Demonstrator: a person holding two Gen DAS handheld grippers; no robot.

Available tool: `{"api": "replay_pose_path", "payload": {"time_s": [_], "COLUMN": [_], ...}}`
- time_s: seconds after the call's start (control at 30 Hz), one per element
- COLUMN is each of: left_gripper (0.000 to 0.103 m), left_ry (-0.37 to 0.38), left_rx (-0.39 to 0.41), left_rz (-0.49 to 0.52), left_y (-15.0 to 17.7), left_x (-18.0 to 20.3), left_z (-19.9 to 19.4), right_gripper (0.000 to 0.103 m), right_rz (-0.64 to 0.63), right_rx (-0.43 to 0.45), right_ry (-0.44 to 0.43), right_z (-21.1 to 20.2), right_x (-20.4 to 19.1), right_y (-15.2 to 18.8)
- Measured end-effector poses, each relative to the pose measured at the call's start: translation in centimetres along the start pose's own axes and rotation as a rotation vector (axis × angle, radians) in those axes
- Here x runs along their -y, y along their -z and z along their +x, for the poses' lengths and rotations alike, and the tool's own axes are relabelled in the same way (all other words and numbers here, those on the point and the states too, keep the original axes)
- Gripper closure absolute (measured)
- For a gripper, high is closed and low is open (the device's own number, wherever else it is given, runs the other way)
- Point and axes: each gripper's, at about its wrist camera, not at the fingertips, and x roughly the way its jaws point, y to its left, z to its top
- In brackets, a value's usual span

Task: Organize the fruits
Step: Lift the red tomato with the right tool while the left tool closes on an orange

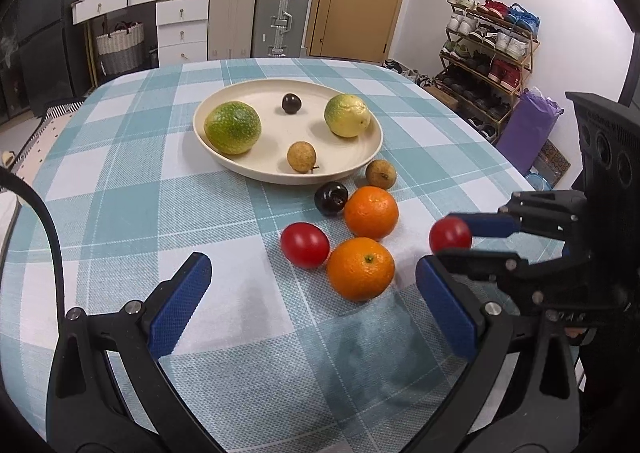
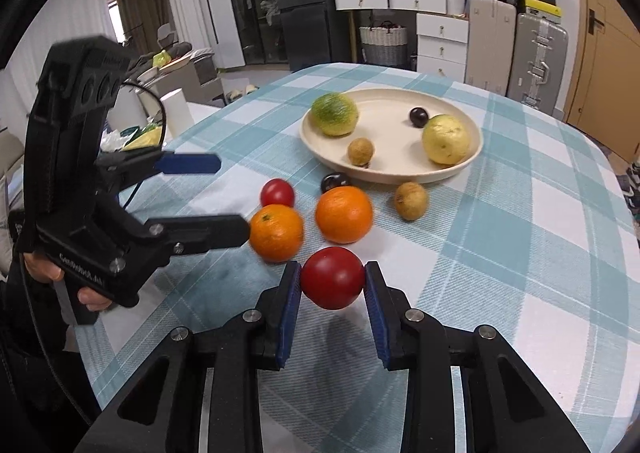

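My right gripper [image 2: 333,285] is shut on a red tomato [image 2: 332,278], held just above the checked tablecloth; it also shows in the left wrist view [image 1: 450,234]. My left gripper [image 1: 314,293] is open and empty, just in front of two oranges [image 1: 361,268] [image 1: 371,212] and a second tomato [image 1: 305,244]. A dark plum [image 1: 330,198] and a brown longan [image 1: 380,174] lie by the cream plate [image 1: 352,165]. On the plate are a green fruit [image 1: 232,127], a yellow-green fruit [image 1: 347,115], a small plum [image 1: 291,103] and a longan [image 1: 301,157].
The round table's edge [image 1: 500,157] curves close on the right, with a shoe rack [image 1: 488,49] beyond. Suitcases [image 1: 258,13] and white drawers [image 1: 182,29] stand behind the table.
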Motion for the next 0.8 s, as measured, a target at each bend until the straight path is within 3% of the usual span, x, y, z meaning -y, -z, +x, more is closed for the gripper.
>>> {"api": "replay_pose_path", "payload": {"time_s": [0.2,0.5,0.8], "left_gripper": [0.005,0.041,0.048], "left_ry": [0.012,0.082,0.061], "left_rx": [-0.040,-0.102,-0.121], "left_rz": [-0.014,0.036,0.014], "left_y": [0.2,0.9,0.5], "left_x": [0.9,3.0,3.0], "left_z": [1.0,2.2,3.3], "right_gripper": [0.070,0.070,0.070], "right_rz": [0.055,0.069,0.063], "right_rx": [0.044,0.047,0.046], "right_ry": [0.035,0.046,0.040], "right_z": [-0.8,-1.0,-1.0], "right_x": [1.4,1.7,1.5], "right_y": [-0.4,-0.1,0.0]}}
